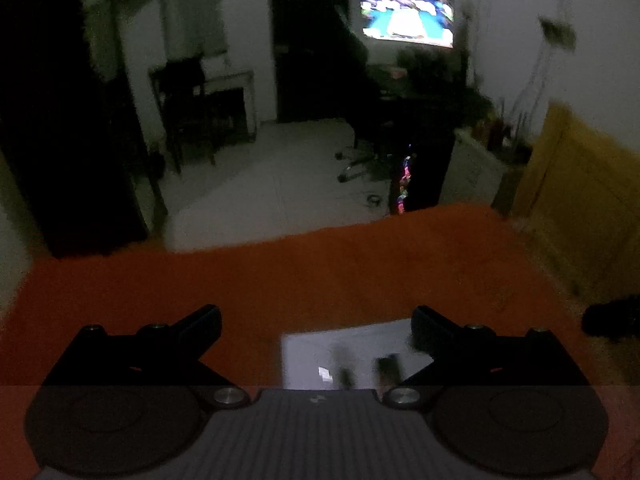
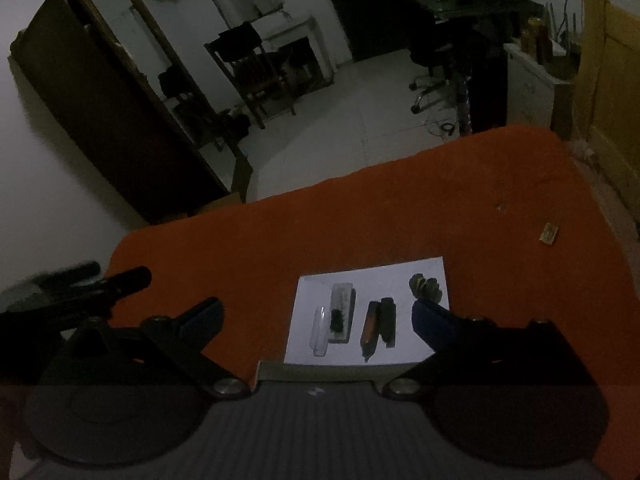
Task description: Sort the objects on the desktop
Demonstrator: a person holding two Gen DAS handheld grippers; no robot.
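Left tongs (image 1: 316,320): fingers apart, empty, over orange cloth (image 1: 320,272), paper (image 1: 344,344) just ahead, view blurred | Right tongs (image 2: 316,316): fingers apart, empty | paper (image 2: 372,280) between its fingertips, bearing clear tube (image 2: 319,330), eraser (image 2: 342,316), two dark bars (image 2: 378,326), dark cluster (image 2: 426,286) by right finger | small tag (image 2: 548,234) far right on cloth

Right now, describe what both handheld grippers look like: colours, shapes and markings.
Both look alike. The left gripper has two black angular fingers with silver screws, round dark discs at each side, and a grey ribbed body bearing a small white logo. The right gripper matches, though its fingertips look bluish. No cables or sleeves show.
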